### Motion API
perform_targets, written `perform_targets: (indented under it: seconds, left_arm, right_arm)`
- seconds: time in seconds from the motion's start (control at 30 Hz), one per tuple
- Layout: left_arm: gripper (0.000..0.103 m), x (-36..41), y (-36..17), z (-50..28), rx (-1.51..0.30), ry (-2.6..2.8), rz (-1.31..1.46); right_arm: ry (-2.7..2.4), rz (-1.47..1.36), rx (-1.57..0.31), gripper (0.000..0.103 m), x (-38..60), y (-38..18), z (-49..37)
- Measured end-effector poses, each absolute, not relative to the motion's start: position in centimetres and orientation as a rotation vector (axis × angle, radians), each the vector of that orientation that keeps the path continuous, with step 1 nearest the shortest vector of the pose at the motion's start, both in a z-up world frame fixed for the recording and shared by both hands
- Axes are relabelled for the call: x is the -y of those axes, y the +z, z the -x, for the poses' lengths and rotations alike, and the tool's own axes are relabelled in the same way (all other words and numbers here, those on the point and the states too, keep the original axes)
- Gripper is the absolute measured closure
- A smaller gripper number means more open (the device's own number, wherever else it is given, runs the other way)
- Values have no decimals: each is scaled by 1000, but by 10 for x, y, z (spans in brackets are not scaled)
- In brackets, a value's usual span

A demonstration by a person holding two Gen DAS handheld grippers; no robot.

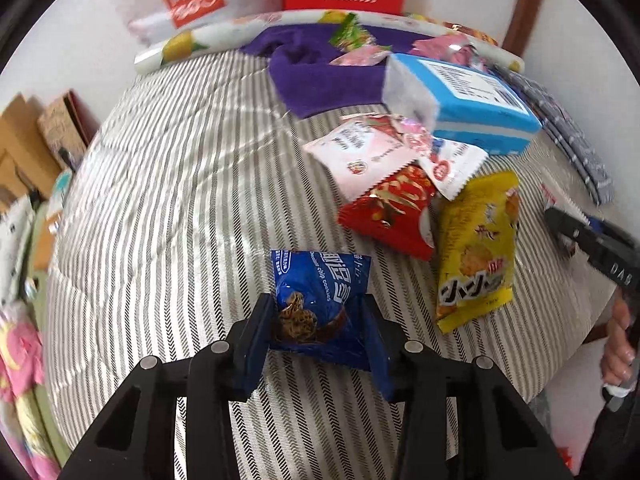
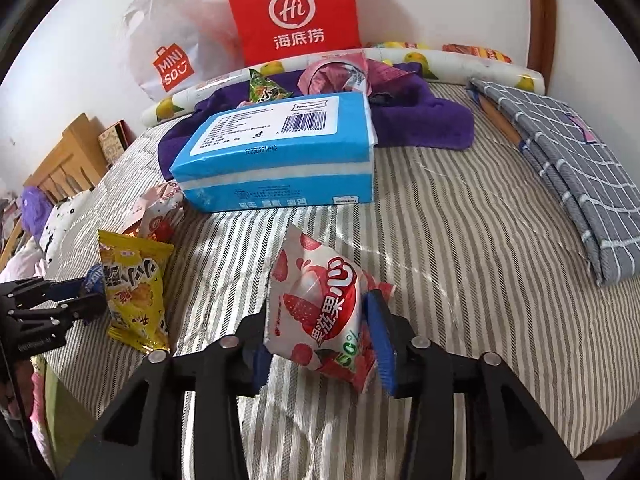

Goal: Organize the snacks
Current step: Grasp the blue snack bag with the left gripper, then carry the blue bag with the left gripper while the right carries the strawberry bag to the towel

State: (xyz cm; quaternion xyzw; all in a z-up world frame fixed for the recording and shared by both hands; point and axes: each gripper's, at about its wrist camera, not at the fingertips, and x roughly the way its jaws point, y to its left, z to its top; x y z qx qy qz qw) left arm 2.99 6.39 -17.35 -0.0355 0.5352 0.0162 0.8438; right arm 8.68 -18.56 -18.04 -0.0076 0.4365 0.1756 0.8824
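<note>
While both grippers are working over the striped bedspread point(image 1: 168, 184), the left gripper point(image 1: 318, 324) is closing narrowly on a blue chocolate-chip cookie packet point(image 1: 320, 300) at 6 o'clock, pads pressing its crinkly sides. The right gripper point(image 2: 320, 344) is holding a puffy strawberry gummy pouch point(image 2: 320, 312), jaws partly open. A glossy yellow chip bag point(image 1: 476, 248) is lying at 3 o'clock of the cookie packet, beside red and white sachets and a boxy blue tissue pack point(image 1: 472, 108). Slick, air-filled film is likely to be slipping from either grip; squeezing harder risks crushing the cookies.
</note>
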Motion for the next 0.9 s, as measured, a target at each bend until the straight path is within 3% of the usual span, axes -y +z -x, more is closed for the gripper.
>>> perform_targets:
  seconds: [0.13, 0.4, 0.9]
  left_arm:
    - [60, -63, -175, -34, -1137, 66, 97]
    - [64, -66, -160, -40, -1111, 140, 236]
    - [64, -52, -99, -73, -990, 234, 442]
  right_arm:
    - [395, -29, -911, 51, 191, -186, -98]
    - [488, -39, -891, 69, 209, -169, -101]
    - [639, 30, -850, 72, 231, -133, -124]
